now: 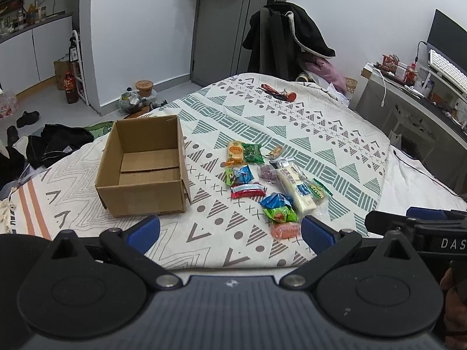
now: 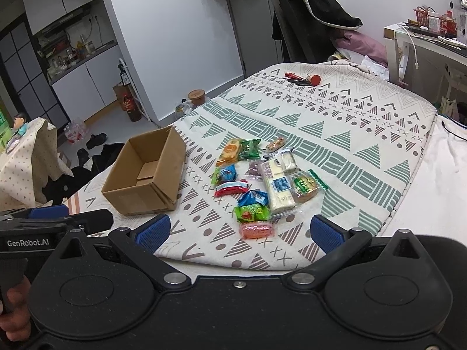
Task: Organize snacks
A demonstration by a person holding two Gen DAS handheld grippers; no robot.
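Observation:
An empty cardboard box [image 1: 143, 166] [image 2: 146, 172] stands open on the patterned bedspread. To its right lies a loose pile of several snack packets [image 1: 271, 180] [image 2: 256, 180]: an orange one, green ones, blue ones, a red one [image 1: 247, 190], a long pale pack [image 1: 296, 185] and a pink one [image 1: 285, 230] [image 2: 256, 229] nearest me. My left gripper [image 1: 230, 233] hovers open above the bed's near edge, holding nothing, in front of the box and pile. My right gripper [image 2: 240, 230] is open too, with the pink packet lying on the bed beyond its fingers.
The bedspread [image 1: 292, 122] covers a bed; keys and red items [image 1: 277, 92] lie at its far end. A chair draped in dark clothes [image 1: 289, 38] stands behind. A desk [image 1: 414, 93] runs along the right. Clothes and shoes [image 1: 52, 143] litter the floor left.

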